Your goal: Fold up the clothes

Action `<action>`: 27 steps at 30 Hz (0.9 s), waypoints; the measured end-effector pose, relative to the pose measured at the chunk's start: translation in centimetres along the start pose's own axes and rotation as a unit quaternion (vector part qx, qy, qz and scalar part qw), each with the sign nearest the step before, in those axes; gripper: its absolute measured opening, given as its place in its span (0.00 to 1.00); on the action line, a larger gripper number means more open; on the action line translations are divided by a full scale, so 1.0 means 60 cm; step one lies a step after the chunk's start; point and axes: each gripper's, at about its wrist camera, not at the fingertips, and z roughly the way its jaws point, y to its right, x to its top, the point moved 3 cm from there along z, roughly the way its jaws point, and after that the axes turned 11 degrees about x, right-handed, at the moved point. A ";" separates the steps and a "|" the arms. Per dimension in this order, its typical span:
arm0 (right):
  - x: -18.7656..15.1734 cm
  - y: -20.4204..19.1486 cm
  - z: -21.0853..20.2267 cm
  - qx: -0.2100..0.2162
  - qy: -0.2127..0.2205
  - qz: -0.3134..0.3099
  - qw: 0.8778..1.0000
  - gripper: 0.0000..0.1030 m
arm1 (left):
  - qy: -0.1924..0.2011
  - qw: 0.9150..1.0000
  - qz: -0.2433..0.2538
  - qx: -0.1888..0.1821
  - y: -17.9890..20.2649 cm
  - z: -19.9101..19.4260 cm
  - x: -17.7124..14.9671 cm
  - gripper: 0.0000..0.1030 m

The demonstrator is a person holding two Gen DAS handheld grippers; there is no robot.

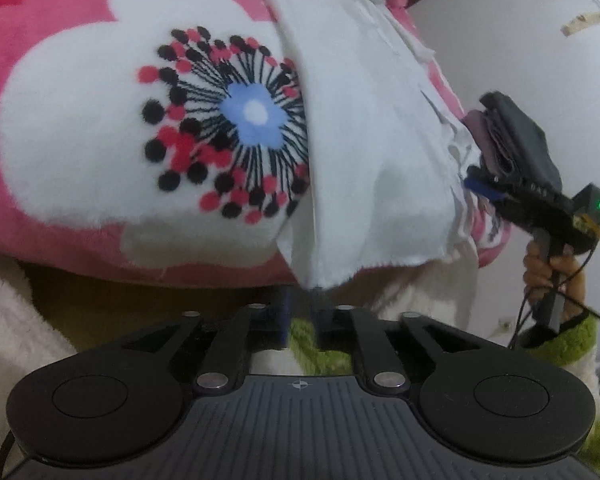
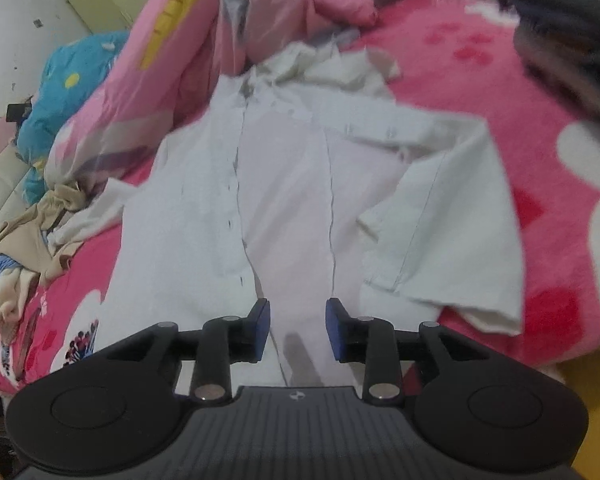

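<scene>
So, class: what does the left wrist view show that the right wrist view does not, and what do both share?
Only the left wrist view shows the flower print on the blanket, the right gripper from outside with the hand holding it, and the left gripper shut on the shirt's hem.

Only the right wrist view shows the whole white shirt spread flat, a blue quilt, beige clothes and the right gripper's open blue pads.

Both share the shirt and the pink blanket.
</scene>
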 end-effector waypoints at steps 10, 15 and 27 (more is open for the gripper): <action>-0.003 -0.085 0.027 0.039 0.020 -0.099 0.994 0.31 | 0.109 0.991 0.076 0.032 0.052 -0.046 0.039 0.22; -0.040 -0.070 0.070 0.028 -0.010 -0.091 0.995 0.26 | 0.159 0.973 0.160 0.059 0.110 -0.019 0.069 0.25; -0.012 -0.075 0.047 0.015 0.051 -0.131 0.990 0.15 | 0.148 0.975 0.147 0.081 0.105 -0.001 0.088 0.25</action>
